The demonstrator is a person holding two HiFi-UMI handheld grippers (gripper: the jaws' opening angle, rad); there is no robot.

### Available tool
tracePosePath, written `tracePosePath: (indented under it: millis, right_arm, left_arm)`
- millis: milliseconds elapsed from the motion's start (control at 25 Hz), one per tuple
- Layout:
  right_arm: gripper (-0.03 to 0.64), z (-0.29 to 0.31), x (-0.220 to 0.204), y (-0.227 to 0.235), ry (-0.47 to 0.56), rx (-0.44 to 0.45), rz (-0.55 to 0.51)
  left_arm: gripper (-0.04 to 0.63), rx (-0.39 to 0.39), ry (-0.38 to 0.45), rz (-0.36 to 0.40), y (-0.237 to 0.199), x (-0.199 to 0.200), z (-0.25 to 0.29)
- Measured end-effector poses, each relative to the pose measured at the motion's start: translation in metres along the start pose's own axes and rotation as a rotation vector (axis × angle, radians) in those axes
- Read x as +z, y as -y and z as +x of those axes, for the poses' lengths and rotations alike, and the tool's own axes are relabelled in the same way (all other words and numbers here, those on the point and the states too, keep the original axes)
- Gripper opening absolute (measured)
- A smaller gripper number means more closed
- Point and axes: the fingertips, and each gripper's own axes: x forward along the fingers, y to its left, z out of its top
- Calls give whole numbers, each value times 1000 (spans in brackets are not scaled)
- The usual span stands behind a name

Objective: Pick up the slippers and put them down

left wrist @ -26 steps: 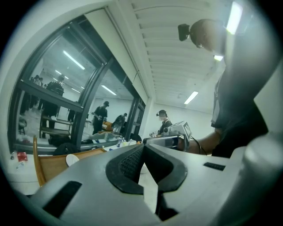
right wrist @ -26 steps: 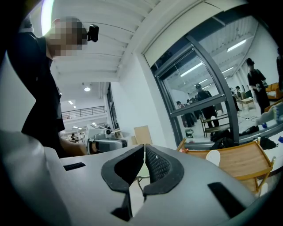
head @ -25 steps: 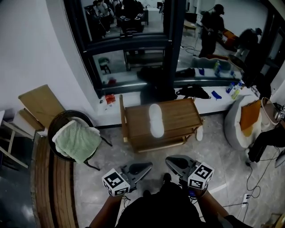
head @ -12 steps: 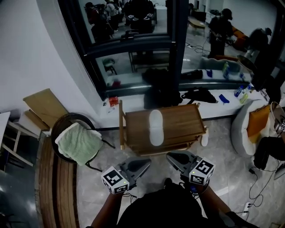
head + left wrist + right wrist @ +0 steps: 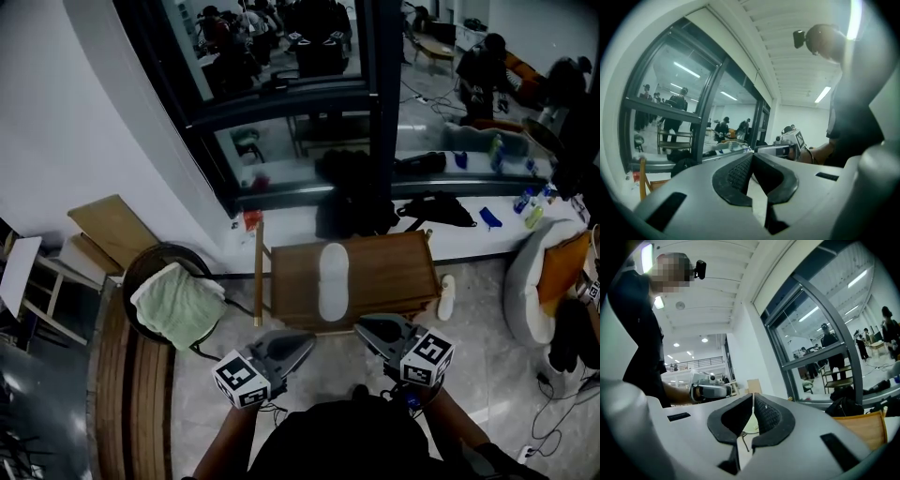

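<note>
1. A person holds the left gripper [image 5: 302,341] and the right gripper [image 5: 364,327] side by side, low in front of the body, both pointing toward a wooden table [image 5: 394,272]
2. Both pairs of jaws are clenched tip to tip with nothing between them, as each gripper view shows
3. One white slipper [image 5: 330,281] lies lengthwise on the middle of the table top, ahead of both grippers and touched by neither
4. What appears to be the second slipper [image 5: 446,296] lies on the pale floor just beside the table's right end, too small in the head view to be sure
5. A round chair [image 5: 150,258] draped with a green towel [image 5: 178,305] stands left of the table, near a wooden bench [image 5: 122,394]
6. Behind the table runs a dark-framed window wall [image 5: 370,94], with people visible beyond the glass
</note>
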Motion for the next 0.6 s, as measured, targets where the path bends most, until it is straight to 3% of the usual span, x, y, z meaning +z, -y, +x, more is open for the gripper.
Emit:
tracePosePath:
  millis: [160,600]
  right_arm:
    - [26,-15,-2,15,15,3,26]
    - [26,-22,-8,44,28,-79,123]
  left_arm:
    - [3,11,-18,4,1,-3,19]
    - [3,-58,-51,-13,-22,-4,43]
